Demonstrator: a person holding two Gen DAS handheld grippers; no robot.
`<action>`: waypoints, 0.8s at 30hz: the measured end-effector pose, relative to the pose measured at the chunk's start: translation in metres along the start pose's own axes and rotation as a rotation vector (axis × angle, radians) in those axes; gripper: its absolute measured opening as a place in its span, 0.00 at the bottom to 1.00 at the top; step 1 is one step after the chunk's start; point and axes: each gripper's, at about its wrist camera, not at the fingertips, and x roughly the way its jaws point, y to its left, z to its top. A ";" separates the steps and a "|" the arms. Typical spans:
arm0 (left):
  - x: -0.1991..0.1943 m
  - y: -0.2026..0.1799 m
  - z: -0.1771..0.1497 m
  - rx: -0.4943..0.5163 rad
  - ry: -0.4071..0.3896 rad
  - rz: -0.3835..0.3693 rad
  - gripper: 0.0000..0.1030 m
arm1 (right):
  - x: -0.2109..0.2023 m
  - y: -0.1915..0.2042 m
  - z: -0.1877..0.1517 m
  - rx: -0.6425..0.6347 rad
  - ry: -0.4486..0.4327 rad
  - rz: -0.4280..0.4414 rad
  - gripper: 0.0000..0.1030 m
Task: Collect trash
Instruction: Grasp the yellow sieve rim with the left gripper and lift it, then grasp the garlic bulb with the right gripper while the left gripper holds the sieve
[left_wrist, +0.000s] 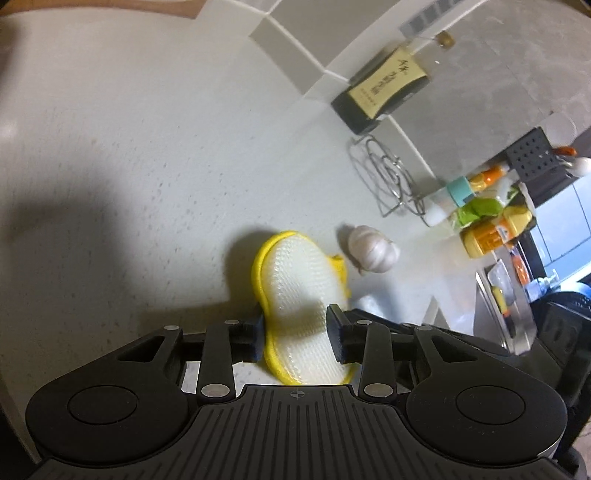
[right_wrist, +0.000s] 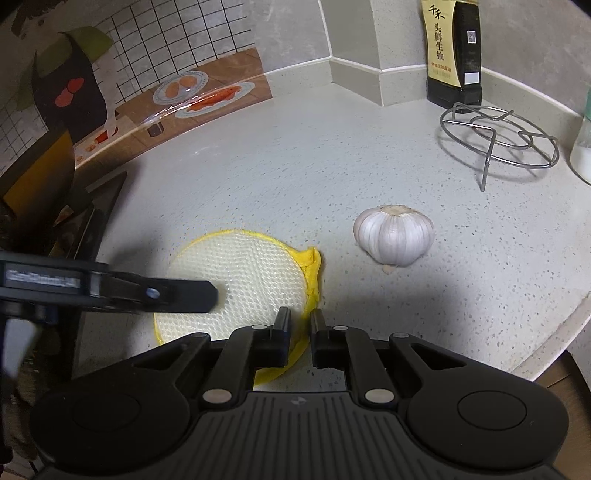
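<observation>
A yellow-rimmed white mesh scrubbing pad (left_wrist: 299, 291) lies flat on the pale speckled counter; it also shows in the right wrist view (right_wrist: 243, 280). My left gripper (left_wrist: 295, 338) is open, its two fingers straddling the near part of the pad. In the right wrist view one left finger (right_wrist: 177, 293) reaches in from the left over the pad. My right gripper (right_wrist: 298, 334) stands at the pad's right rim with its jaws only a narrow gap apart; whether it pinches the rim is not clear. A garlic bulb (right_wrist: 394, 235) lies to the right of the pad, also in the left wrist view (left_wrist: 373, 248).
A dark soy sauce bottle (right_wrist: 453, 51) stands at the back by the wall. A wire steaming rack (right_wrist: 498, 138) sits to its right front. Bottles of sauce (left_wrist: 491, 232) stand further along. A sink (left_wrist: 506, 306) lies beyond. The counter edge (right_wrist: 554, 332) runs at right.
</observation>
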 end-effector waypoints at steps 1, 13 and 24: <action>0.000 0.001 -0.001 -0.011 0.000 -0.008 0.35 | -0.001 0.000 -0.001 -0.002 -0.002 0.000 0.10; -0.029 -0.003 -0.018 -0.036 -0.074 0.042 0.20 | -0.010 0.014 -0.001 -0.075 -0.019 -0.052 0.12; -0.081 0.005 -0.039 -0.018 -0.206 0.167 0.19 | -0.008 0.031 0.049 -0.268 -0.226 -0.347 0.75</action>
